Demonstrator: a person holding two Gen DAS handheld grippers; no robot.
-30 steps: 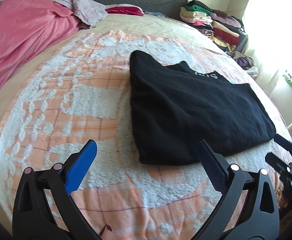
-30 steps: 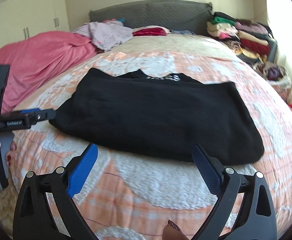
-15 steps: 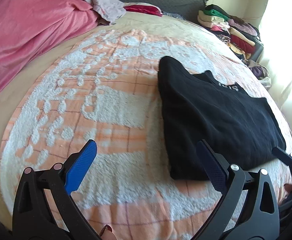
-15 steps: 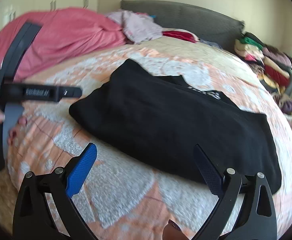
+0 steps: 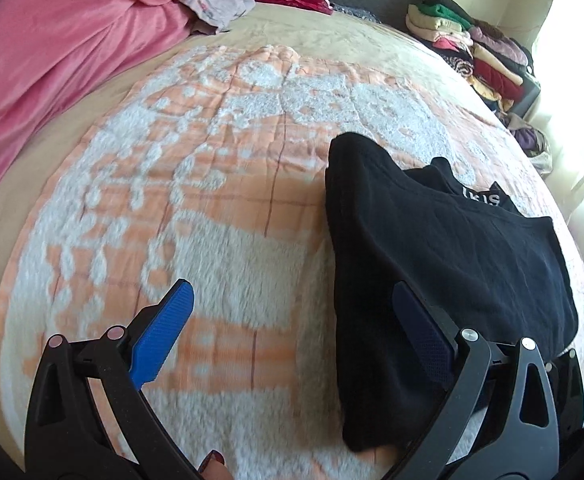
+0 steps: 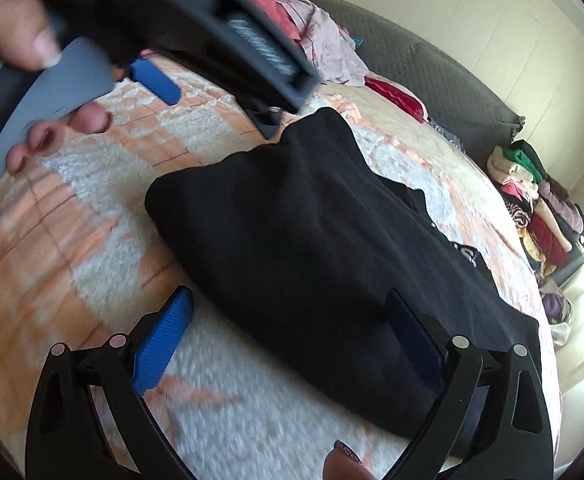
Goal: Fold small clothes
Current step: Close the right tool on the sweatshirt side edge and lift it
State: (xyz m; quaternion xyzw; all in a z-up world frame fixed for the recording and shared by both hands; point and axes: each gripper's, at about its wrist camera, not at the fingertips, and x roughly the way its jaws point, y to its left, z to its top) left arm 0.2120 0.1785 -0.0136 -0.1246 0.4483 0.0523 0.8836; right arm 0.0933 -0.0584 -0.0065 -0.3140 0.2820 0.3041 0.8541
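On the orange-and-white blanket (image 5: 228, 248) lies a black T-shirt (image 5: 443, 264) — soft, limp, best pinched at corners — left gripper (image 5: 292, 328) and right gripper (image 6: 288, 332) both spread, empty.

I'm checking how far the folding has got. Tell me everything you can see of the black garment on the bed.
The black garment is a soft, matte knit, folded into a rough rectangle with several layers. It lies flat on the orange and white blanket. A neckline with small white lettering peeks out at its far edge. Neither the left gripper nor the right gripper holds it; both are open above its near edge.
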